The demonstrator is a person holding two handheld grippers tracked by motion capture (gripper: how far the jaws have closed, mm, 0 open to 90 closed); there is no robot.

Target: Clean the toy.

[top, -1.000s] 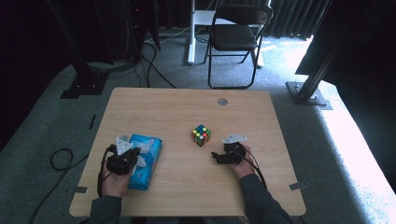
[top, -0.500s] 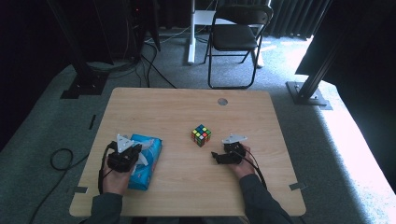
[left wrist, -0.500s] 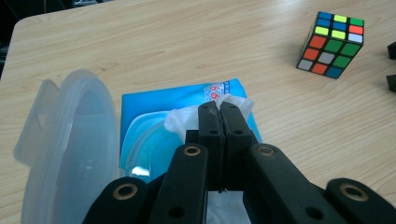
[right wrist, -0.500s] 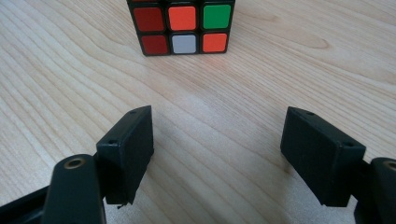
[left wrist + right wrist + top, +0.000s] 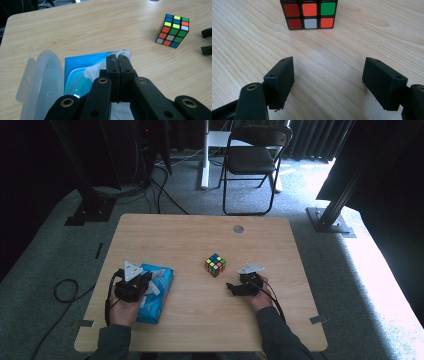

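1. The left tongs (image 5: 117, 58) are pinched tight on a white wipe (image 5: 95, 71) sticking out of the blue pack (image 5: 155, 292), whose clear lid (image 5: 40, 82) is flipped open.
2. The pack lies at the near left of the wooden surface (image 5: 200, 240).
3. The right tongs (image 5: 328, 80) stand wide, gripping nothing, near the puzzle cube (image 5: 215, 265) at mid-surface.

Lab or studio – black curtains (image 5: 380, 150), rig posts (image 5: 345, 185), folding chair (image 5: 252, 155), floor cables (image 5: 165, 195).

Daylight glares from the right (dark surroundings), pictures soft, slightly blurred.
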